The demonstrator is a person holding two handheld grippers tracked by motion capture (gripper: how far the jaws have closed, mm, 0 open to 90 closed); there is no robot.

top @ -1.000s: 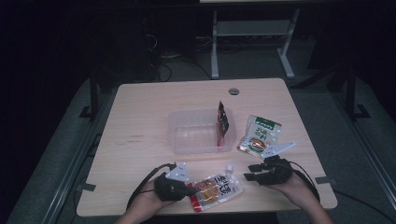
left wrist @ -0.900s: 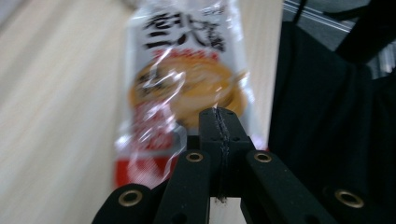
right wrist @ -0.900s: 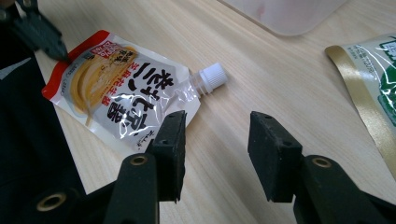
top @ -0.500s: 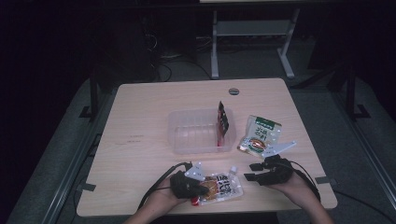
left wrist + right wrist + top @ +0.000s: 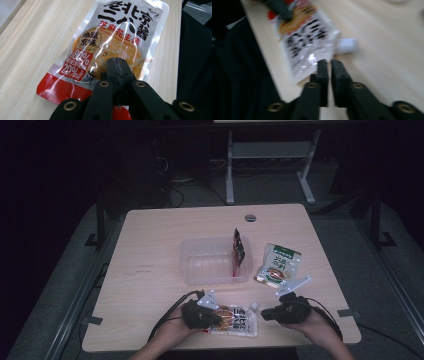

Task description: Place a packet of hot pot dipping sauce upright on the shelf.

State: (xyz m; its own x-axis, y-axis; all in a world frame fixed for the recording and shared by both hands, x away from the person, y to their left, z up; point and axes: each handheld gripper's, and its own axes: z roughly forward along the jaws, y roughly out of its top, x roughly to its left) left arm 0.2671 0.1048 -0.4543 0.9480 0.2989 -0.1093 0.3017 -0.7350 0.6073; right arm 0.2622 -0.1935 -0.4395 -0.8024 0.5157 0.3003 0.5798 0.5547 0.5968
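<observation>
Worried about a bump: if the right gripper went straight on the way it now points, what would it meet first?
Most likely the sauce pouch: the right gripper, jaws shut with nothing between them, points at its near corner, beside the white cap. Blur leaves the gap unclear.

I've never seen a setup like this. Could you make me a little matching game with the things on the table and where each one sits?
Things:
1. sesame paste pouch
2. clear tray
3. dark red packet
4. green-topped pouch

Places:
A. upright at the tray's right end
B. lying flat, right of the tray
C. middle of the table
D. flat by the table's near edge

Pairs: 1-D, 2-C, 3-A, 4-B
</observation>
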